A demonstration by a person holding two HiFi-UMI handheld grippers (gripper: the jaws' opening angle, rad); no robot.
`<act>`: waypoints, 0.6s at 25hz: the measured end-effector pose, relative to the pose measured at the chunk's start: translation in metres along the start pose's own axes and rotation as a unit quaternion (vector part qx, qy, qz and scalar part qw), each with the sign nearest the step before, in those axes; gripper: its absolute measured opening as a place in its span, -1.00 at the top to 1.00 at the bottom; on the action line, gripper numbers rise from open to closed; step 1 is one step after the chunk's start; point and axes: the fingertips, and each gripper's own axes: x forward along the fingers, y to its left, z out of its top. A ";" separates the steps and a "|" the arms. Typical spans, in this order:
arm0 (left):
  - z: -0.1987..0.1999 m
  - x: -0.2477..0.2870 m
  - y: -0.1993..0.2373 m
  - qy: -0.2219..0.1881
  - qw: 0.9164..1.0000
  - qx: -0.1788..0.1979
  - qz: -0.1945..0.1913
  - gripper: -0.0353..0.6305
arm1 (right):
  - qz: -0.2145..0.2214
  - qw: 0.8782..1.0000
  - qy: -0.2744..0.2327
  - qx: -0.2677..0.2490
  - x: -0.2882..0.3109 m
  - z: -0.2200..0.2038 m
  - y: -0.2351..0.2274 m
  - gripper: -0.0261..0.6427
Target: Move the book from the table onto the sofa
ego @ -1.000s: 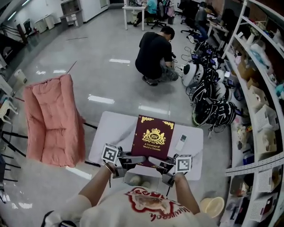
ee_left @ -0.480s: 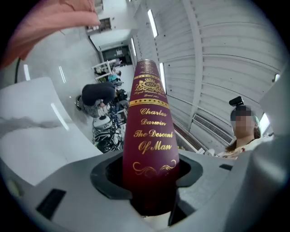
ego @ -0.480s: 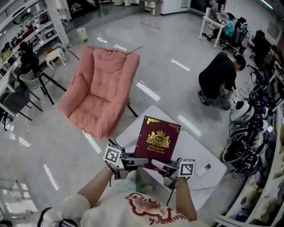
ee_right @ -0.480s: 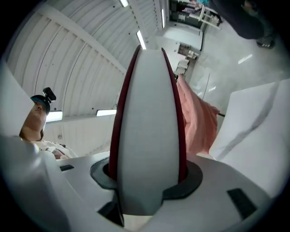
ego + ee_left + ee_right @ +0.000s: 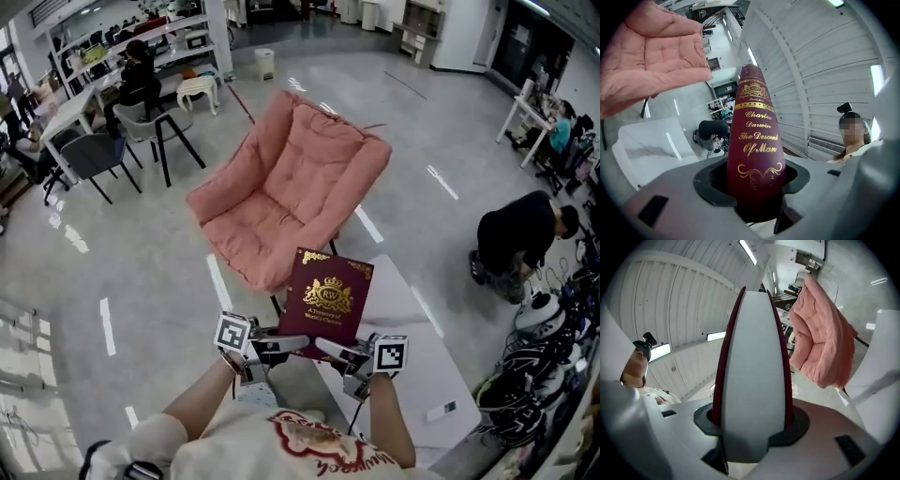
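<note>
From the head view, I have the book (image 5: 328, 298) clamped between both tongs at its near edge. The left gripper (image 5: 289, 343) bites the near left corner and the right gripper (image 5: 332, 346) the near right corner, with the two tips close together. The maroon cover with its gold crest faces up at me. The book hangs clear of the table (image 5: 417, 361), above the corner that lies nearest the pink sofa (image 5: 295, 183), and its far edge reaches over the sofa's front rim. A small remote (image 5: 441, 411) lies near the table's right edge. A crouching person (image 5: 520, 234) in black is on the floor well off to the right.

In the left gripper view, the left gripper (image 5: 754, 183) is closed on the book's spine (image 5: 755, 140), whose gold lettering runs up and away from the jaws. The sofa (image 5: 651, 51) fills the upper left, and the table (image 5: 647, 145) sits low at the left.

In the right gripper view, the right gripper (image 5: 752, 425) is clamped on the book's white page edge (image 5: 752, 371), with maroon cover showing on either side. The sofa (image 5: 820, 343) stands to the right, beyond the book.
</note>
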 end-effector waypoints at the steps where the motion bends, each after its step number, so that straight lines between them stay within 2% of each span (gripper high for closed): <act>1: 0.007 -0.011 0.000 -0.009 1.000 0.001 0.001 0.20 | 0.004 1.000 0.009 0.000 0.013 0.002 0.000 0.26; 7: 0.045 -0.074 0.010 -0.054 0.998 0.010 0.020 0.20 | 0.022 0.998 0.052 0.001 0.087 0.012 -0.008 0.26; 15: 0.108 -0.195 0.019 -0.118 0.992 0.025 0.046 0.20 | 0.057 0.992 0.109 -0.001 0.224 0.021 -0.016 0.26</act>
